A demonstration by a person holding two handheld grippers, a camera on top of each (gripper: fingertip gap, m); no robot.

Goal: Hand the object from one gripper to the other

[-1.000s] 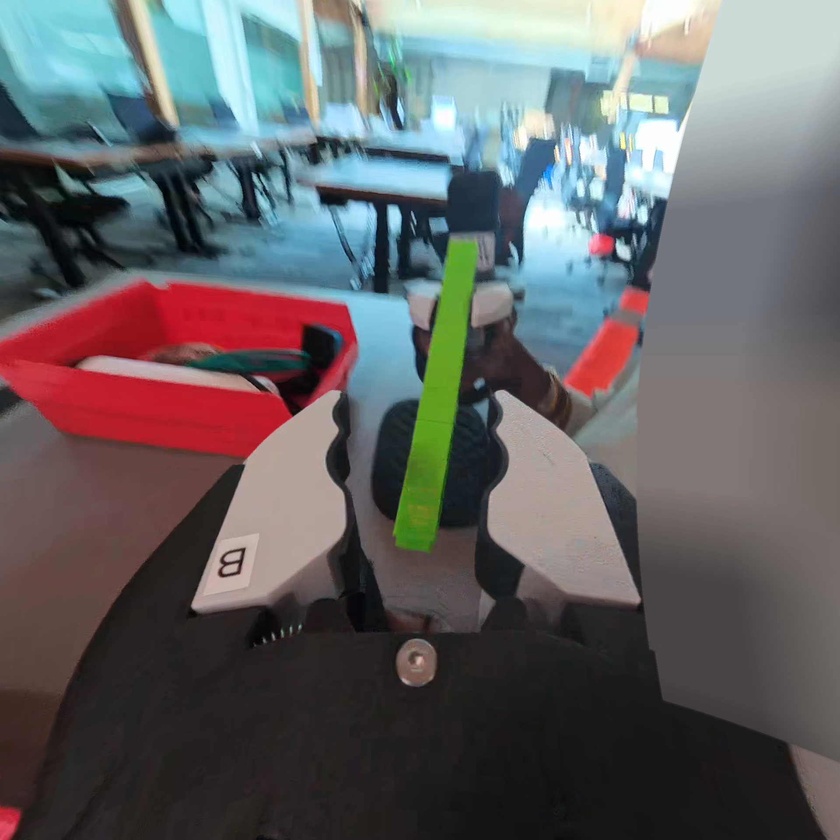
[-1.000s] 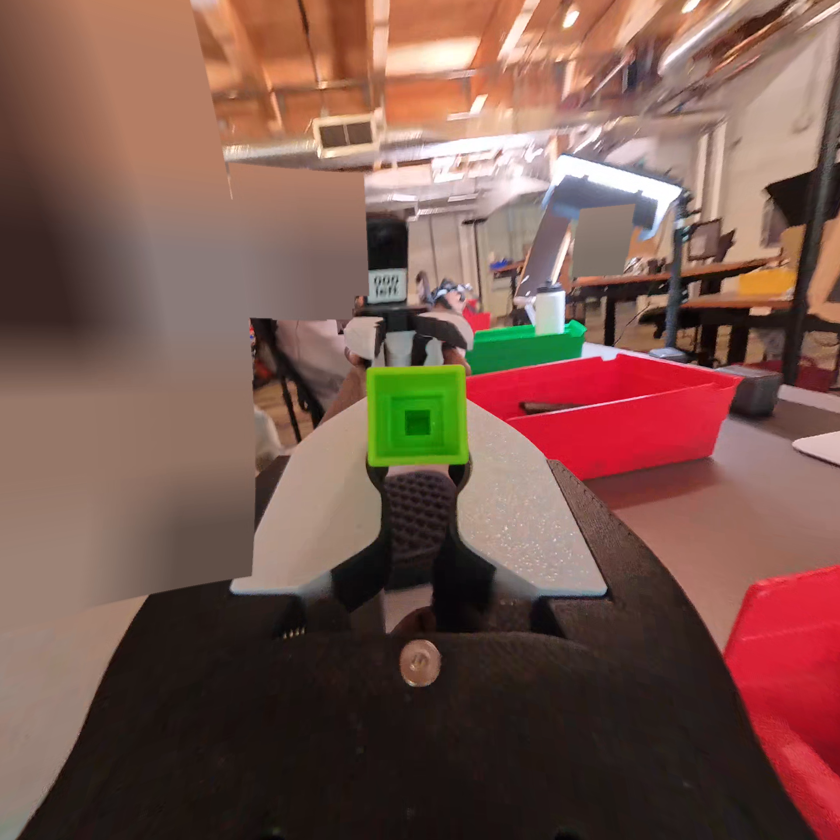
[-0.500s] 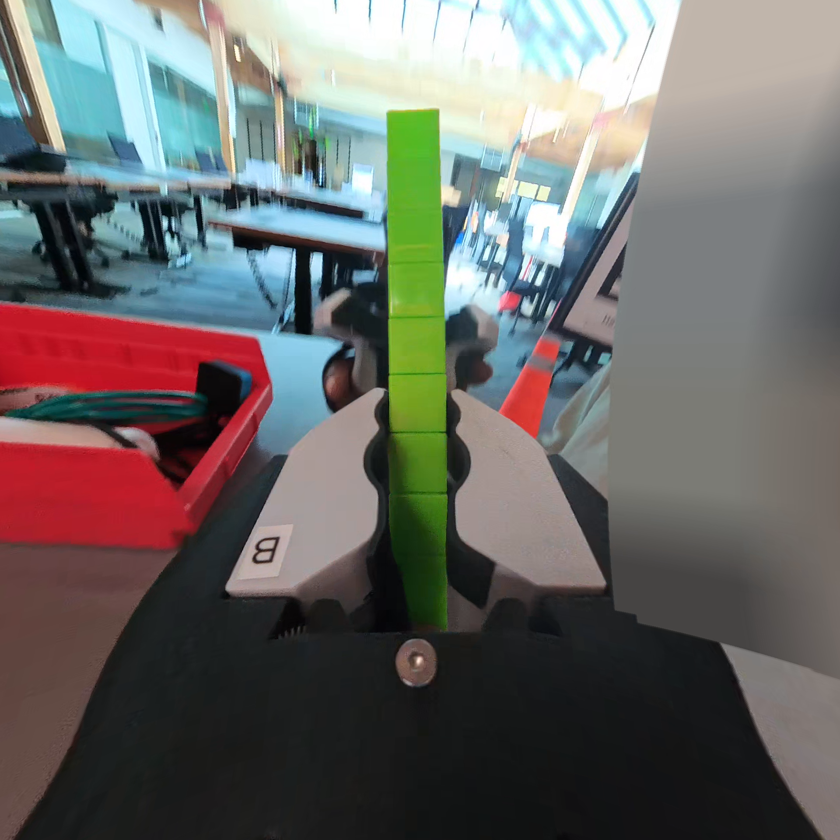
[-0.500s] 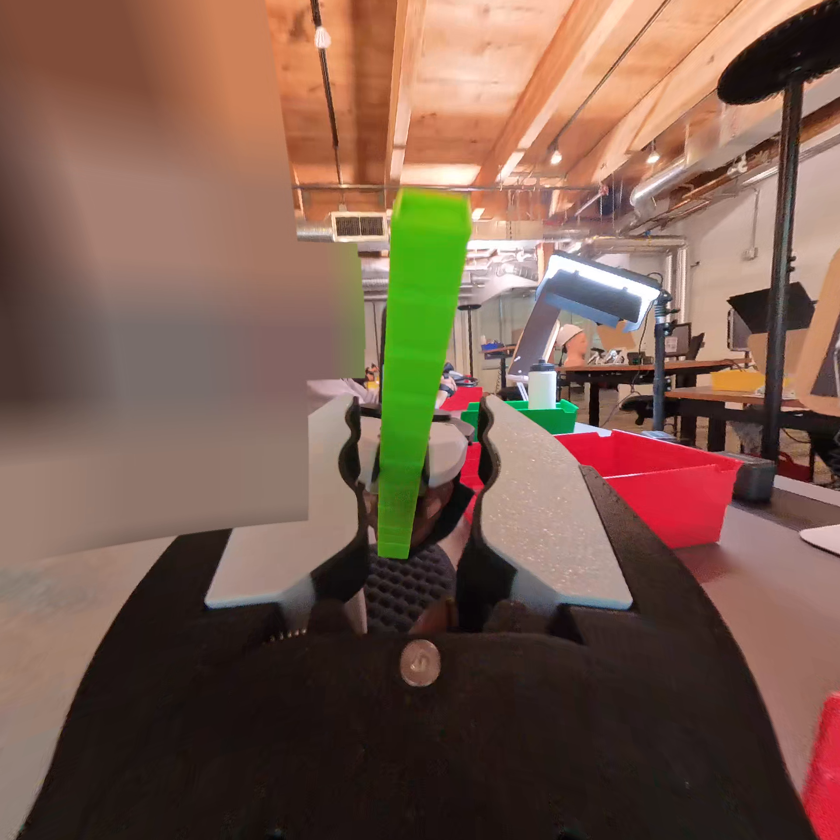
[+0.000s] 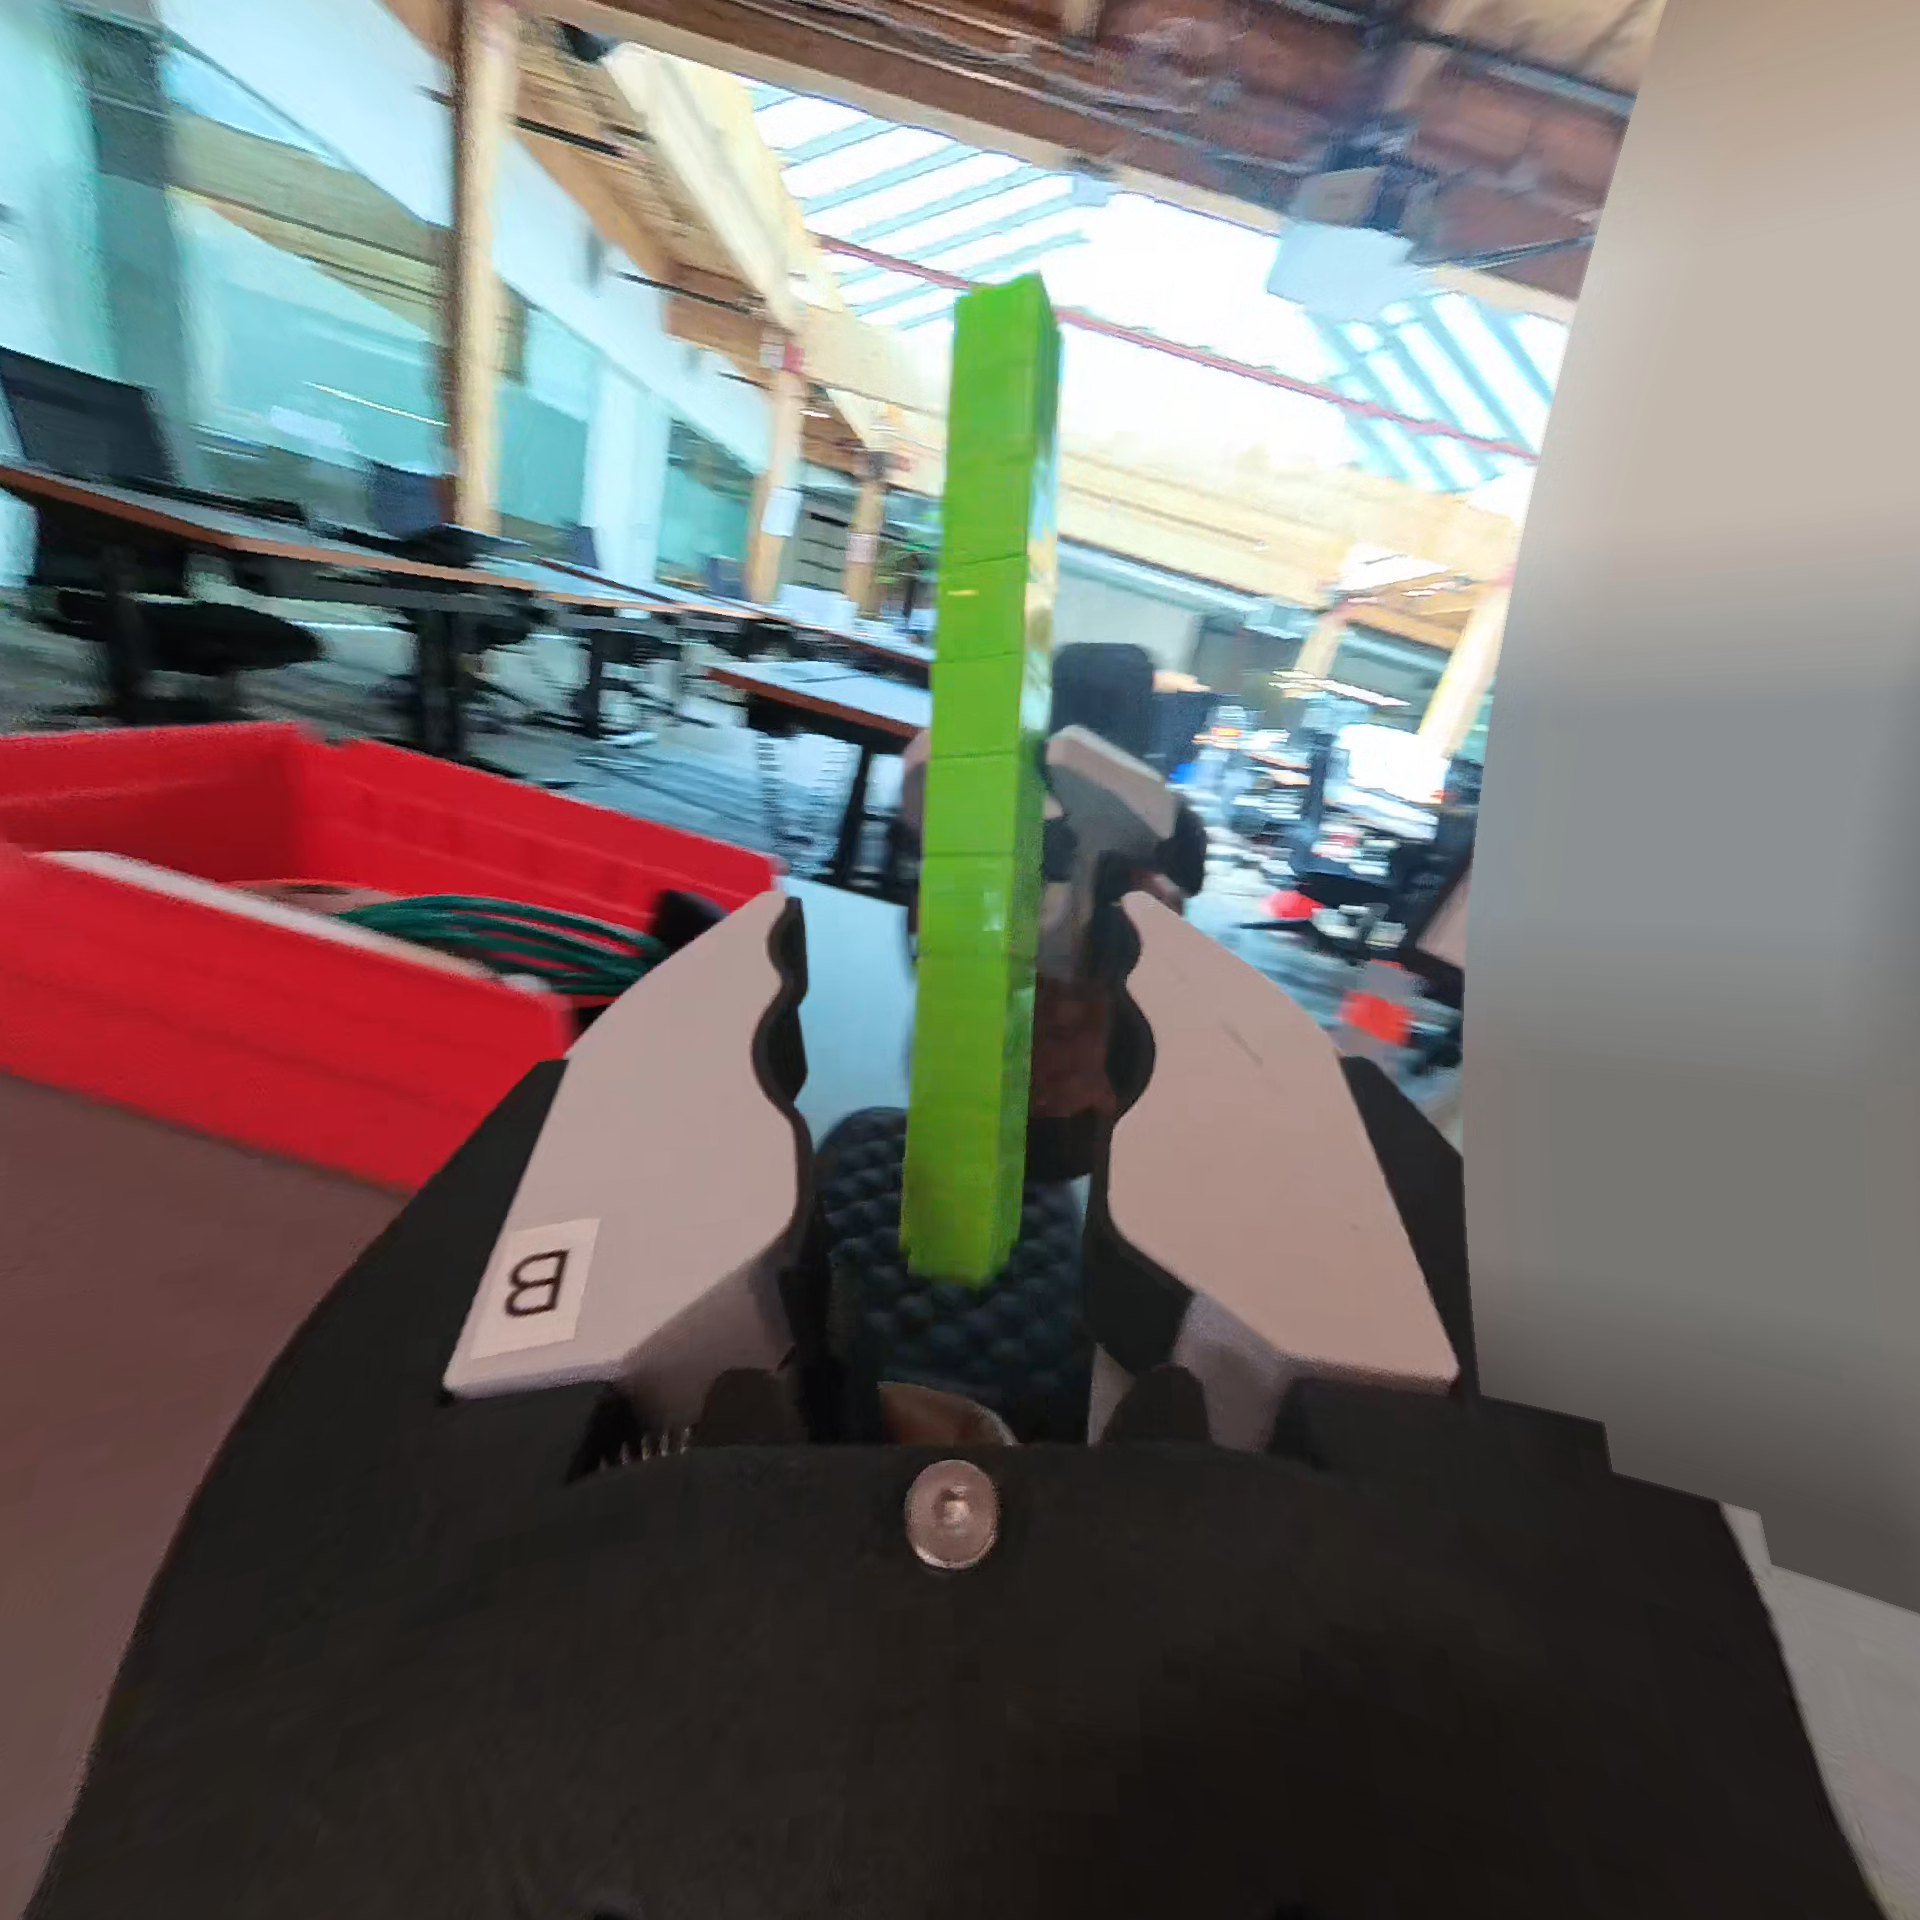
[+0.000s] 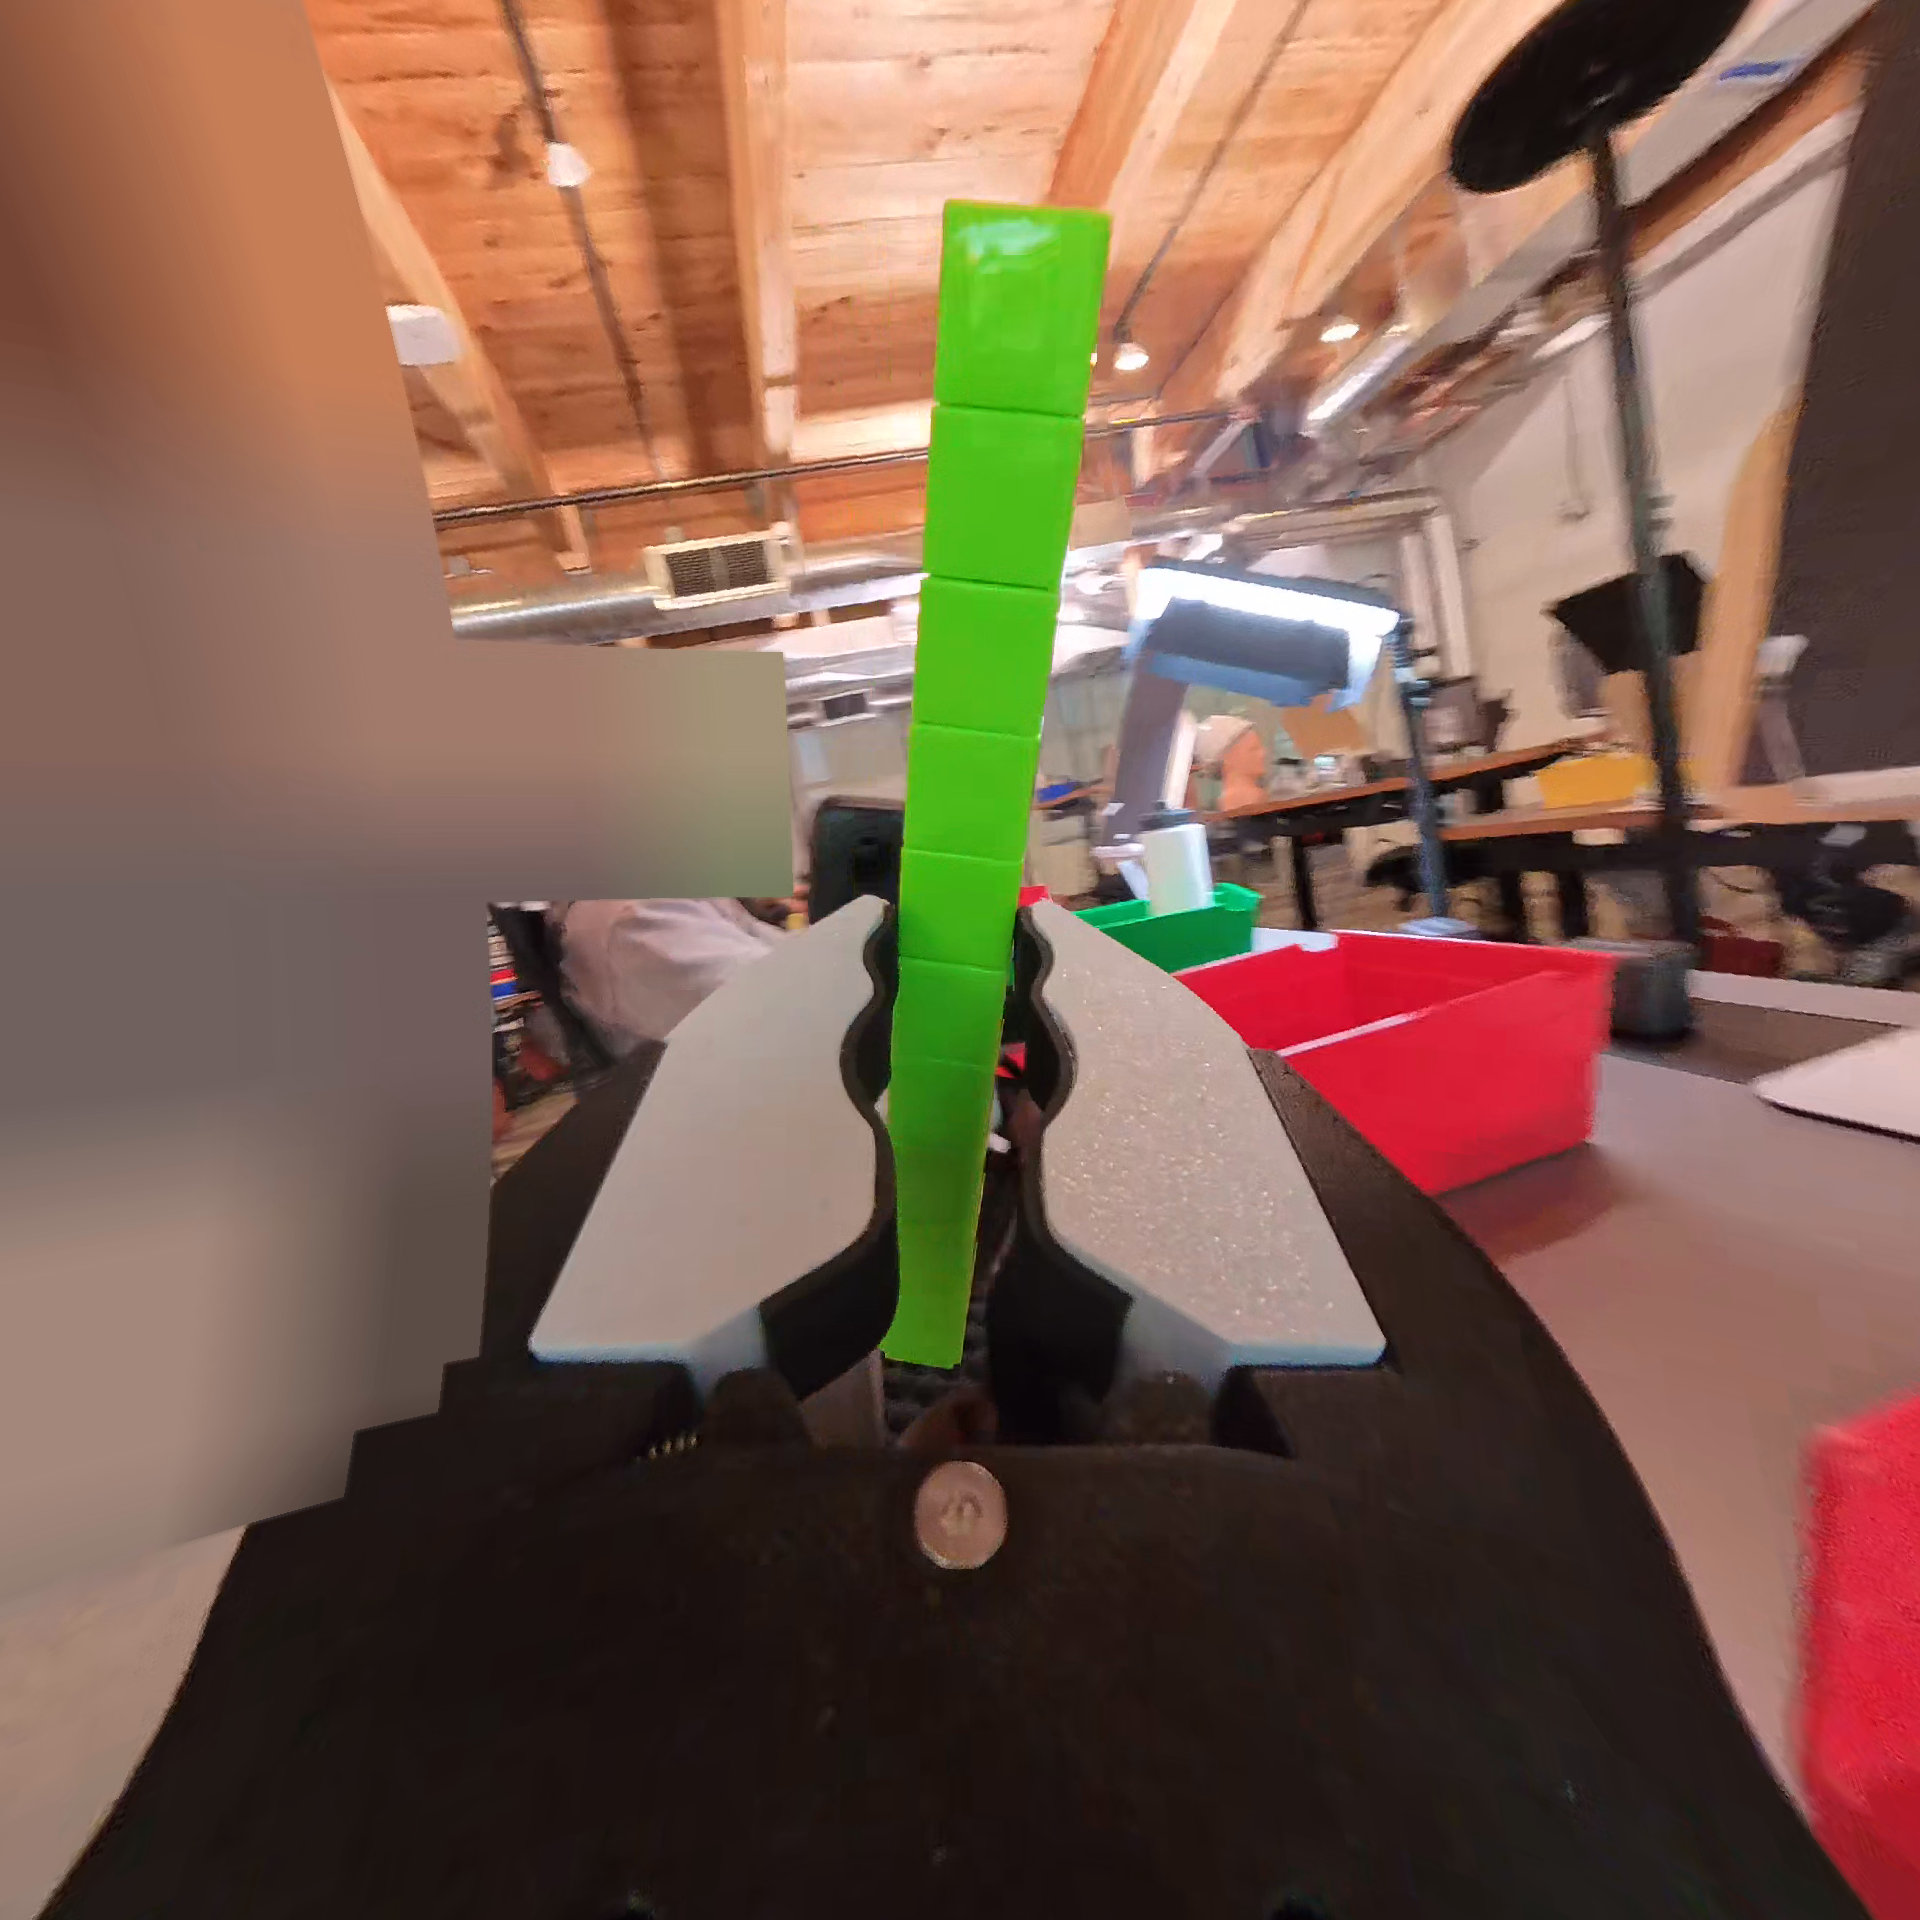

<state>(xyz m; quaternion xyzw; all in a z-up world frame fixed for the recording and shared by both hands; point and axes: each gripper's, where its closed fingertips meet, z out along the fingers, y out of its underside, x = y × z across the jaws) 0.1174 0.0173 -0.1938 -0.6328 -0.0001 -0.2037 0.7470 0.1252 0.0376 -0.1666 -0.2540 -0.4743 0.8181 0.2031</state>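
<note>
Green and segmented like a stack of small cubes, the bar [image 6: 977, 790] is standing nearly upright, leaning a touch, between the two grippers. In the right wrist view the right gripper [image 6: 951, 940] is pinching it: both grey fingers [image 6: 758, 1132] are pressing against the bar's lower part, and most of its length is rising above them toward the wooden ceiling. In the left wrist view the same green bar [image 5: 987, 790] is showing between the fingers of the left gripper [image 5: 951, 925], but those fingers are spread wide, with a clear gap on each side of the bar, so they are not touching it. The far gripper is peeking out just behind the bar there, though blur is hiding its grip. A red bin [image 5: 260, 935] holding a coil of green cable [image 5: 499, 925] is sitting on the grey table [image 5: 156, 1299] to the left. On the other side, another red bin [image 6: 1455, 1049] is resting on the tabletop with a smaller green bin [image 6: 1174, 935] behind it, a white bottle [image 6: 1174, 862] standing in that one.
</note>
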